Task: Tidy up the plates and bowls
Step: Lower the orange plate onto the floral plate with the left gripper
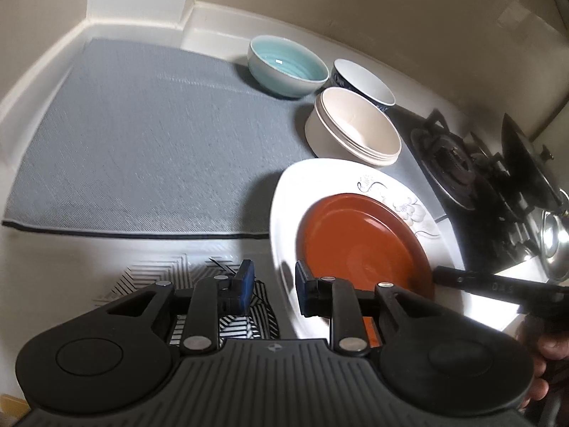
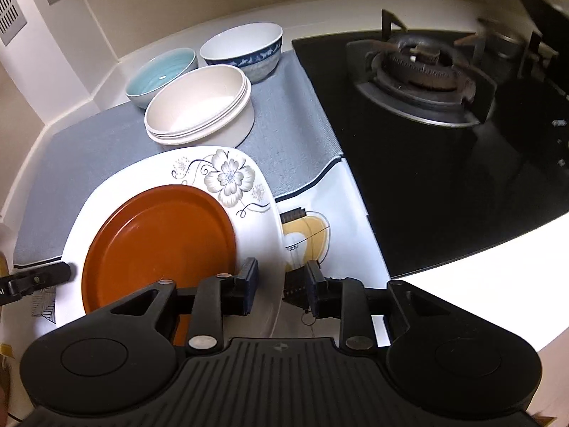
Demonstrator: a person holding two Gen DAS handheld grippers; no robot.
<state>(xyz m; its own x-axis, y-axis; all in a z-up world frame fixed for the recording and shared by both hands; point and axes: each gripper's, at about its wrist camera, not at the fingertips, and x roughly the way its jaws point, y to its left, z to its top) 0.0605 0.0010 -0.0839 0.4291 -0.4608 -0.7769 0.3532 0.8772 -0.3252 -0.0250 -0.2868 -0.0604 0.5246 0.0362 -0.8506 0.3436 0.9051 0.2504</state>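
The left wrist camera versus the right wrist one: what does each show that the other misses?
Only the left view shows the wide bare stretch of the grey mat and a steel kettle. Only the right view shows wall vents and the yellow print beside the floral plate. Both share the brown plate, three bowls including the cream bowl, and the gas burner.

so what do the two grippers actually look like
Both match. The left hand-held gripper and right hand-held gripper are matte black plastic, with a ribbed grey-black base plate bearing a small round logo, two rounded lobes with circular discs, linkage arms pinned by silver rivets, and dark blue pads on the fingers. No cables or sleeves show.
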